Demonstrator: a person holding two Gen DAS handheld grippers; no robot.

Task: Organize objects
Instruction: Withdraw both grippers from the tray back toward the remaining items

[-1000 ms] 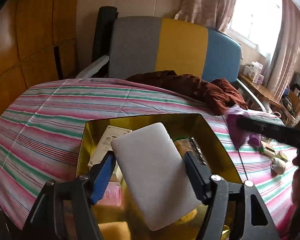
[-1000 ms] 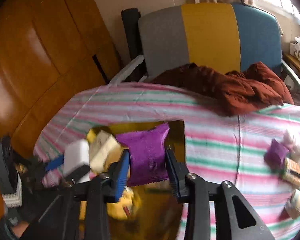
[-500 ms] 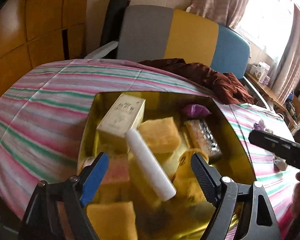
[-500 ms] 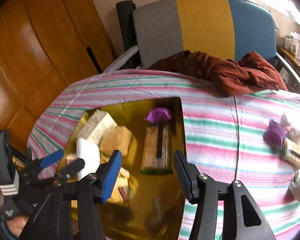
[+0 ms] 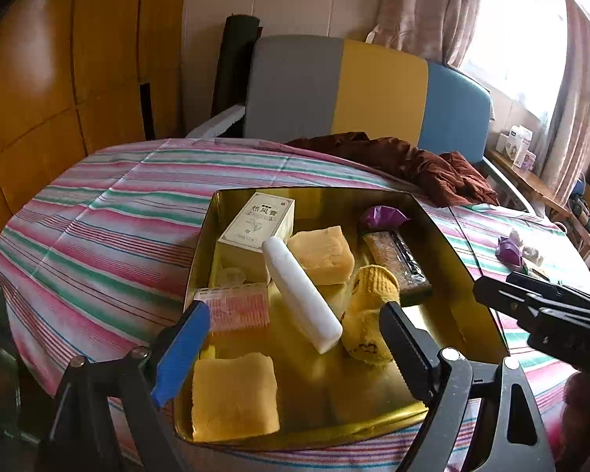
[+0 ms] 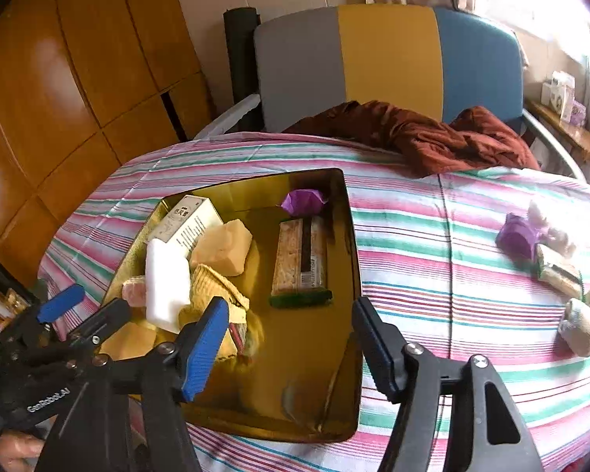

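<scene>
Your left gripper [image 5: 291, 338] hangs over the near end of the gold tin [image 5: 468, 275], its 2 fingers spread wide with nothing between them; your right gripper [image 6: 291, 338] hovers over the same tin from the other side, also spread wide and holding nothing.

Just past the left fingertips, a white block [image 5: 301, 293] lies propped at a tilt inside the tin, resting against a yellow knit sock [image 5: 367, 310] on its right and touching a pink ridged item [image 5: 236, 306] on its left; a yellow sponge [image 5: 234, 395] sits in the near left corner of the tin; a second yellow sponge [image 5: 322, 253] lies behind the white block, beside a cream box [image 5: 257, 222] with printed characters at the far left; along the right side, a long wrapped snack bar [image 5: 397, 259] lies lengthwise, with a purple packet [image 5: 381, 216] at its far end.

Outside the tin, on the striped tablecloth [image 6: 432, 236], you have a second purple packet [image 6: 517, 236], a white knit item [image 6: 580, 326] and some small wrapped pieces [image 6: 558, 271] clustered near the right edge, well apart from the tin; a brown cloth [image 6: 432, 137] lies bunched at the far edge; behind it stands a chair [image 6: 389, 63] in grey, yellow and blue.
</scene>
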